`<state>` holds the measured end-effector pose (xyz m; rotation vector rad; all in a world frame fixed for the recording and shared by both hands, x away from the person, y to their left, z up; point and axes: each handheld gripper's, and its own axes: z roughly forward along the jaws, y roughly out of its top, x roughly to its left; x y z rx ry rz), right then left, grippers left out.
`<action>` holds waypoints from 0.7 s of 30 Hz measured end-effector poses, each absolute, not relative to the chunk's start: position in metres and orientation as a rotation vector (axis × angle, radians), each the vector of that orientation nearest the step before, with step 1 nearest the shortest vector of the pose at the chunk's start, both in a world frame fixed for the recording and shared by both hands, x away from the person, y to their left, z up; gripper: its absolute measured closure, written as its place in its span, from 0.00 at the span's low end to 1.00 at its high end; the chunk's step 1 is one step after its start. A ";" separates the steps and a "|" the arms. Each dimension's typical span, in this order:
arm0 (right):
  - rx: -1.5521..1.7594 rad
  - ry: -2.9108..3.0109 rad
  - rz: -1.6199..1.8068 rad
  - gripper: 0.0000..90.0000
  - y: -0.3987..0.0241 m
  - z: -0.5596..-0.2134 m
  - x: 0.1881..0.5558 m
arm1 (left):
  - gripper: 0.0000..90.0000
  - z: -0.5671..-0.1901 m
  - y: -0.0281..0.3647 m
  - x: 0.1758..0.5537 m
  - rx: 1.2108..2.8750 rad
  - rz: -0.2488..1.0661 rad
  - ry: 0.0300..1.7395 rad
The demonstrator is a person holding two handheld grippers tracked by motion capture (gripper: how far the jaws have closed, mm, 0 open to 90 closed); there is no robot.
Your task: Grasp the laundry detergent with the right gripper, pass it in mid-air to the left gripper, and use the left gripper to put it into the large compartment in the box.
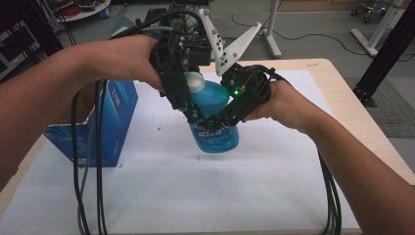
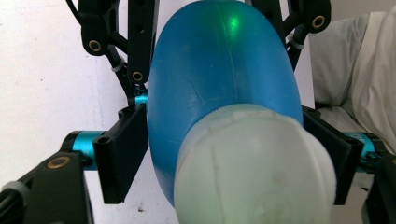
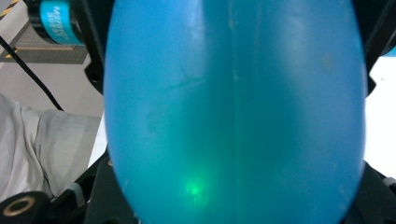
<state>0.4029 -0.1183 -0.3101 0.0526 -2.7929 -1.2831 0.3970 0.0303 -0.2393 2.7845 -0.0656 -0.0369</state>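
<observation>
A blue bottle (image 1: pixel 215 134) with a white cap (image 1: pixel 195 81) hangs tilted above the white-covered table (image 1: pixel 220 196). My right gripper (image 1: pixel 216 125) comes in from the right and is shut on the bottle's body (image 3: pixel 233 112), its jaws (image 3: pixel 233 203) hidden behind it. My left gripper (image 1: pixel 195 98) reaches down from the upper left. In the left gripper view its pads (image 2: pixel 122 154) sit on either side of the neck, just below the cap (image 2: pixel 252 172), and touch the blue shoulder (image 2: pixel 219 70). Both hands hold the grippers close together over the table's middle.
An open blue cardboard box (image 1: pixel 100 122) stands at the left on the white sheet. Black cables (image 1: pixel 93 186) hang from both grippers toward the front edge. The wooden table edge (image 1: pixel 352 107) runs along the right. Desk legs (image 1: pixel 274 29) stand beyond the table.
</observation>
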 end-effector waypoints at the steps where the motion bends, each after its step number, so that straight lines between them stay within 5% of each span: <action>1: 0.051 -2.791 -1.283 0.51 -0.118 -0.310 0.403 | 0.29 -0.239 0.030 0.397 2.784 -0.037 -0.068; 21: 0.060 -2.772 -1.290 0.51 -0.117 -0.311 0.402 | 0.41 -0.240 0.028 0.396 2.782 -0.052 -0.085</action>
